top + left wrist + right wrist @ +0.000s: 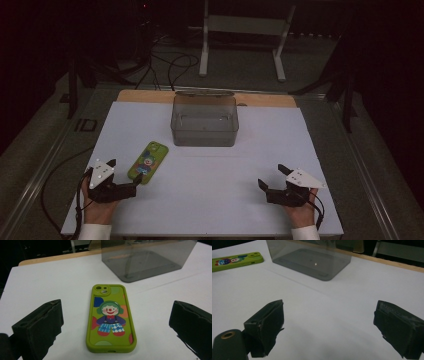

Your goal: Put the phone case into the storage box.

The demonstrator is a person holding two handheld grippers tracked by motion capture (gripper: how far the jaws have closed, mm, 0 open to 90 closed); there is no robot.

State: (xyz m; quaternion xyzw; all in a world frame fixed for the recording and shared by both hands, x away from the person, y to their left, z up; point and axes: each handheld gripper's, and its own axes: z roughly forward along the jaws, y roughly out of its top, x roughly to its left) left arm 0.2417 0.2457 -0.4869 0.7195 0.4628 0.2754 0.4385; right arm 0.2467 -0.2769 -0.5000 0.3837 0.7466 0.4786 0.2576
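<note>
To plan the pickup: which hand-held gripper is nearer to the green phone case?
Left. The left hand-held gripper sits open right at the green phone case, jaws either side of its near end. The right hand-held gripper is open, far across the table.

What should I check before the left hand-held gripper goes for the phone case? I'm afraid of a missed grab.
1. Left hand-held gripper open: ok, jaws wide apart.
2. Phone case lined up between the jaws: ok.
3. Phone case lying flat, clown side up: ok.
4. Space around the phone case: ok, the box stands apart from it.
5. Box empty and open on top: ok.
6. Right hand-held gripper out of the way: ok, open at the far side of the table.
</note>
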